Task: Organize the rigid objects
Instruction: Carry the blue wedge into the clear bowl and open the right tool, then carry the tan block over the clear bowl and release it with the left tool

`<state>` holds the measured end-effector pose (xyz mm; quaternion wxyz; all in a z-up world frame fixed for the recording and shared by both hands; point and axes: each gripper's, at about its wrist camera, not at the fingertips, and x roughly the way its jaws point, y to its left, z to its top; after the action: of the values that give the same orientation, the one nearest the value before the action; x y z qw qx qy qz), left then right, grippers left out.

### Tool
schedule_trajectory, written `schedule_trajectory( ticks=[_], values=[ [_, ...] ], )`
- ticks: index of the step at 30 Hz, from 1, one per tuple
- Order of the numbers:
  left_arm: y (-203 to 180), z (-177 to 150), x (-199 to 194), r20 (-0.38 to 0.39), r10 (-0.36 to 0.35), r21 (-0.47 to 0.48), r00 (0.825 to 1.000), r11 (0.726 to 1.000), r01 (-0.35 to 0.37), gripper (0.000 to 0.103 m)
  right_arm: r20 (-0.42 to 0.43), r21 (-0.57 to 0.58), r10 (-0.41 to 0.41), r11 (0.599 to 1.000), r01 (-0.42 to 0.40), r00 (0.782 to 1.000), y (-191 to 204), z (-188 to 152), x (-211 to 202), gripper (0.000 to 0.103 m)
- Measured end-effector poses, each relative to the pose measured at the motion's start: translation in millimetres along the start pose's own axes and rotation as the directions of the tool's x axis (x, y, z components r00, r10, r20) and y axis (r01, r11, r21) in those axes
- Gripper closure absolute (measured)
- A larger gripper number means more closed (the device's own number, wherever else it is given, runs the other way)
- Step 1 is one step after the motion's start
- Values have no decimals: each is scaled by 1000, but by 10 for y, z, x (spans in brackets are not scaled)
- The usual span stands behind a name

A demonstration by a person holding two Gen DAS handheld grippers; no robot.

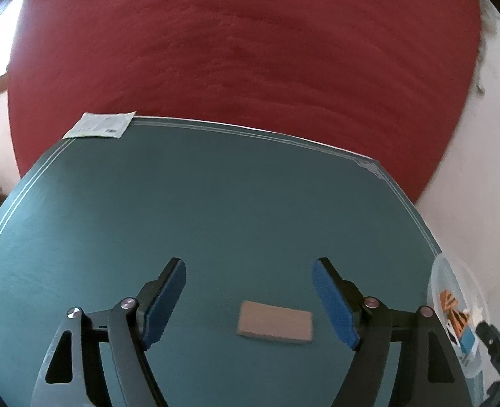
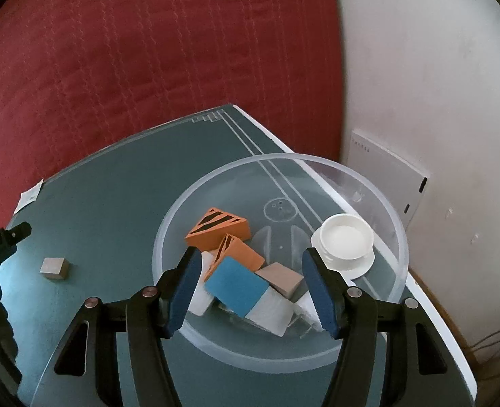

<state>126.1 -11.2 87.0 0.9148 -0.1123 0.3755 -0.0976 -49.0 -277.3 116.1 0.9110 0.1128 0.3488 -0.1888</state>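
My left gripper stands with its blue pads well apart and nothing pressed between them. A flat tan block lies on the teal mat below the gap, nearer the right pad and touching neither. Past it the mat is bare up to a white paper label lying at its far left corner. At the right edge of this view I see part of the clear bowl and the dark body of my other tool.

My right gripper is also parted — its pads hang over the near side of the clear bowl, clamped on nothing. Directly between and below the pads lies a blue-and-white block, with a tan block just beside it on the right. Behind them sit two orange wedges with black stripes, one leaning against the other. A white round lid-like piece rests at the bowl's right side. Out on the mat, well to the left of the bowl, the lone tan block sits apart from everything — the only piece I can see outside the bowl. A white panel leans against the wall behind.
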Motion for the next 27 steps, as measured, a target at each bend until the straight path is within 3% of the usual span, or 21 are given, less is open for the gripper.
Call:
schedule_trajectory(
  ticks=[9,13,27],
  values=[
    [258,22,145,-52,-6,-83,999,997,2,17,14,-15,15,1000,-15,1000,90,-83,-65,40],
    [76,-75,237,-87,-1,-23,996,1000,-1,10,17,-26,26,999,-26,1000,148,-112,-86,40],
    [-327,-374,423,-160,71,168,985,985,-43,6,5,-15,40,999,-40,999,109,-185,-100,40]
  ],
)
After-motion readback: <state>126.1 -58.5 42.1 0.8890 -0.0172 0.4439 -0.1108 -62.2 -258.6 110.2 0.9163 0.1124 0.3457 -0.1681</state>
